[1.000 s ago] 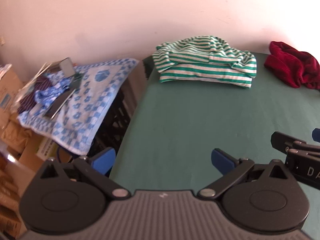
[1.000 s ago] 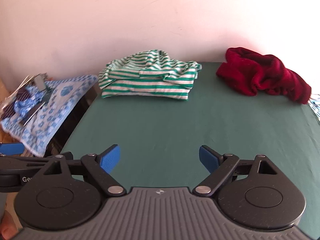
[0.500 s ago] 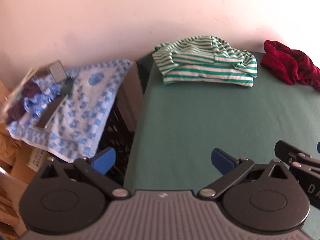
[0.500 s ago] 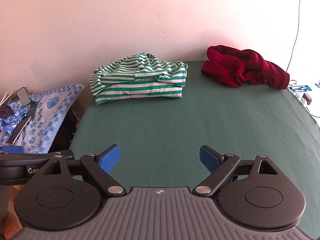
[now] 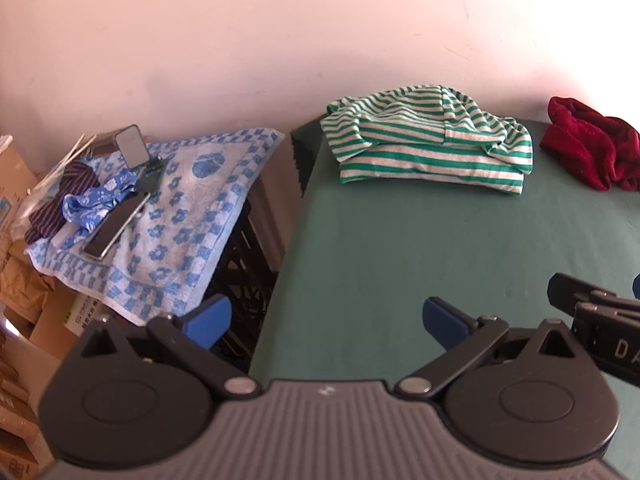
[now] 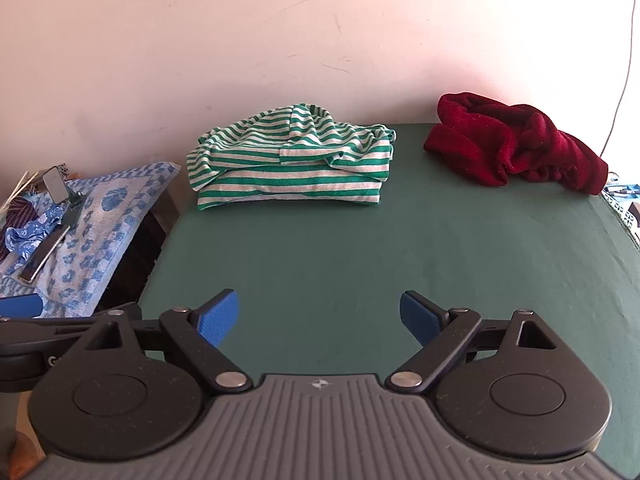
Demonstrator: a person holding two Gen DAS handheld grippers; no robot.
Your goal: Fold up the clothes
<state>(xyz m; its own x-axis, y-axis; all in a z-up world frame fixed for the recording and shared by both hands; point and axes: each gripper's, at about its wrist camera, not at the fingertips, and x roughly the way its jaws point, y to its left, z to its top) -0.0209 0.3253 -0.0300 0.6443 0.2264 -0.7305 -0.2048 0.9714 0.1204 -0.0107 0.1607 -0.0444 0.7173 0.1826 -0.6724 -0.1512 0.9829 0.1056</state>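
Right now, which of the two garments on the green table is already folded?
The green-and-white striped shirt, at the back left, lies in flat squared layers. The dark red garment, at the back right, is a crumpled heap.

You get bright daylight in both views, strongest from the right: the wall (image 6: pixel 280 40) washes out to near white at its upper right corner, with a pinkish cast elsewhere. The green cloth (image 6: pixel 400 248) is evenly lit, and you see only a soft, thin shadow under the striped shirt (image 6: pixel 292 160). The gap beside the blue towel (image 5: pixel 180 216) is dark, so little detail shows there. Fisheye distortion bends the table edge and wall line, and the 4 frame corners are blacked out. The red garment (image 6: pixel 516 144) is sharp. Both grippers' bodies, close to your lenses, look slightly soft. Colours are a little hazy, with low contrast.
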